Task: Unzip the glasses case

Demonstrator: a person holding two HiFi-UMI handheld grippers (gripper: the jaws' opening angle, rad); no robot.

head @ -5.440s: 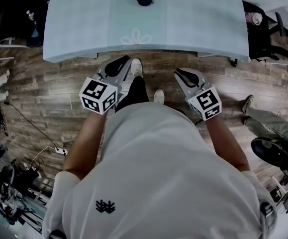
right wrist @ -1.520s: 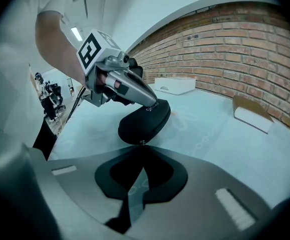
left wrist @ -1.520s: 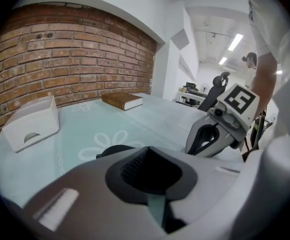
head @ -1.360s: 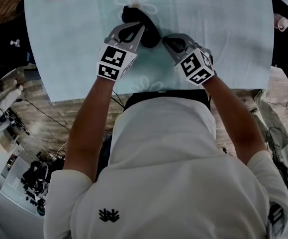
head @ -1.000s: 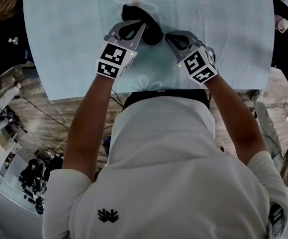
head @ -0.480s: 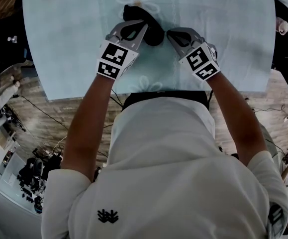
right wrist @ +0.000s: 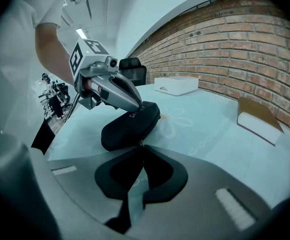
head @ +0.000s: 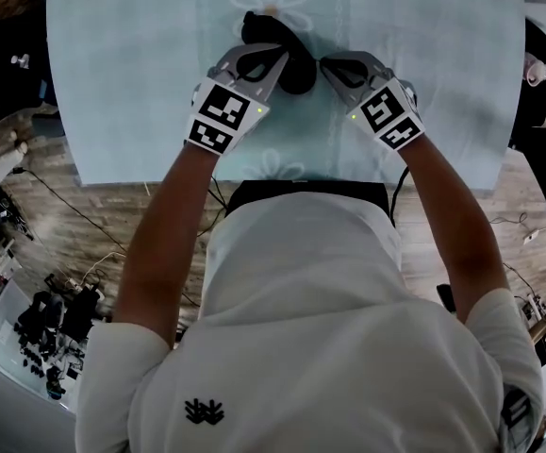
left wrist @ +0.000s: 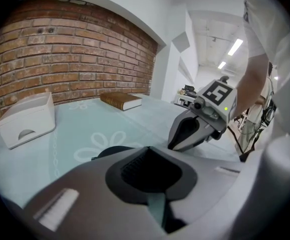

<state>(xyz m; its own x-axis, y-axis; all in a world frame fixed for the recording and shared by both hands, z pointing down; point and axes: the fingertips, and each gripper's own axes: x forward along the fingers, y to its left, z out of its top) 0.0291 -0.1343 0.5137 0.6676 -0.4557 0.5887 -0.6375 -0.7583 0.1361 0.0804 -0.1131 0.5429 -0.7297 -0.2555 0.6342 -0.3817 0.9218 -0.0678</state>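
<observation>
A black zipped glasses case lies on the light blue flower-print tablecloth. My left gripper is shut, and in the right gripper view its tips rest on top of the case. In its own view the left gripper hides most of the case. My right gripper is shut, with its tips at the case's near end. There they touch a small zipper pull. Whether the pull is pinched is not clear.
A white box and a brown book sit far back on the table by the brick wall. The table's front edge is close to the person's body. A black office chair stands beyond the table's end.
The person walked up to the table from the bare floor. In the last second both grippers closed in on the case, the right one sliding left until its tips met the case's end.
</observation>
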